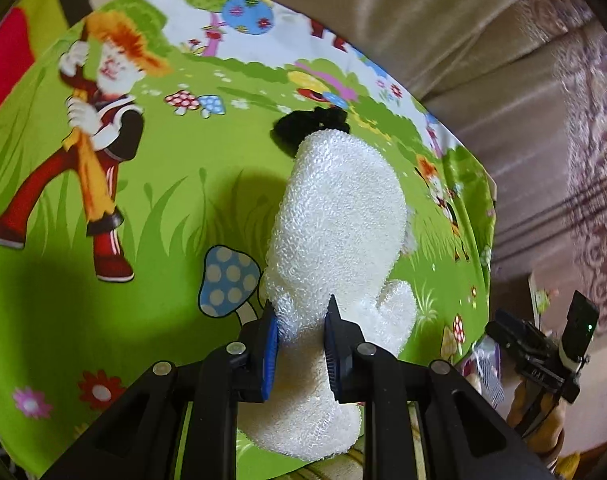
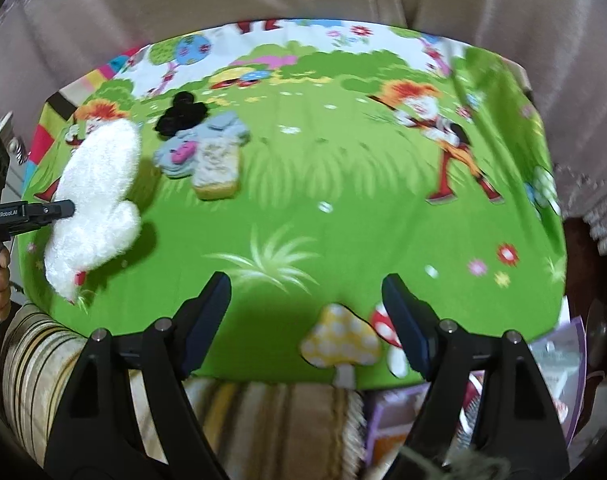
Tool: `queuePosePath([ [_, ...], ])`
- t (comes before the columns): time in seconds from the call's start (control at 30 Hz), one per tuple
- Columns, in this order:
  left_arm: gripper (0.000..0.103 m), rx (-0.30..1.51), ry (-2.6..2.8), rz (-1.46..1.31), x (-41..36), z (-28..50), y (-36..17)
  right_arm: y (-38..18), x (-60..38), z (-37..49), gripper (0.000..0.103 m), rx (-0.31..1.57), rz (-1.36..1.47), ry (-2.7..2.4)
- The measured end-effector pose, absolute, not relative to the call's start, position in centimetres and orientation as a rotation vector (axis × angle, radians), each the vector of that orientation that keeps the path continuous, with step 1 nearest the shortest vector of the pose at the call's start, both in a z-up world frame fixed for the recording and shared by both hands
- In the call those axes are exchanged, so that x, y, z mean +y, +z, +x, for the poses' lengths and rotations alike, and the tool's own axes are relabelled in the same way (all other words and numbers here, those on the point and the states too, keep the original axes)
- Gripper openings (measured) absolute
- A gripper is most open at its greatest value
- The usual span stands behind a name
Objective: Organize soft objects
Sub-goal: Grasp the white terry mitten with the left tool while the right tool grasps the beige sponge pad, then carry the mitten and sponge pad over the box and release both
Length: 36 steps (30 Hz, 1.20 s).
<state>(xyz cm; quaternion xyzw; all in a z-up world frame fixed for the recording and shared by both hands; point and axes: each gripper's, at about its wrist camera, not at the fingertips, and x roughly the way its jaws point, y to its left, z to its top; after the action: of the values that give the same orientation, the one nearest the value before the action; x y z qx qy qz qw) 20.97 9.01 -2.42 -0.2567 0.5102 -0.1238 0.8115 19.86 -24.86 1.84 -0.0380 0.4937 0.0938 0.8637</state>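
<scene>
Two grippers are working over a table draped in a bright green cartoon-print cloth, and no box or basket is showing in either view; the soft things are lying straight on the cloth. The left gripper is clenching its blue-padded fingers on a white mitten-shaped terry scrubber, pinching it near the cuff end just below the thumb lobe. The mitten's nubbly, looped surface is stretching away from the fingers, and its far tip is covering part of a black fuzzy item, so only a dark tuft of that piece is peeking out. In the right wrist view the same mitten is sitting at the left edge of the table with the left gripper's black finger reaching in from the side. Just beside it a small pile is resting on the cloth: the black fuzzy item at the back, a grey-blue soft piece with a pink spot touching it, and a pale, speckled sponge-like block with a yellowish base in front. Motion blur is smearing this pile, so its exact shapes are hard to make out. The right gripper is hovering near the table's front edge with its fingers spread wide, grasping nothing.
</scene>
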Motion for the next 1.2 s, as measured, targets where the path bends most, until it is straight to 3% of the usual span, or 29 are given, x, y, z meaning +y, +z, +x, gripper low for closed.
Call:
queuePosePath([
  [0.67, 0.021, 0.989, -0.107, -0.536, 8.1, 20.0, -0.6, -3.8, -13.6, 30.5, 0.081, 1.092, -0.118, 0.279],
  [0.7, 0.021, 0.989, -0.108, -0.538, 8.1, 20.0, -0.6, -4.1, -13.5, 30.8, 0.076, 1.097, -0.125, 0.276],
  [0.77, 0.021, 0.990, -0.109, -0.540, 8.0, 19.9, -0.7, -4.8, -13.4, 31.2, 0.054, 1.114, -0.128, 0.267],
  [1.2, 0.021, 0.970, -0.134, -0.563, 7.0, 19.0, 0.2, -2.4, -16.5, 28.2, 0.051, 1.061, -0.053, 0.248],
])
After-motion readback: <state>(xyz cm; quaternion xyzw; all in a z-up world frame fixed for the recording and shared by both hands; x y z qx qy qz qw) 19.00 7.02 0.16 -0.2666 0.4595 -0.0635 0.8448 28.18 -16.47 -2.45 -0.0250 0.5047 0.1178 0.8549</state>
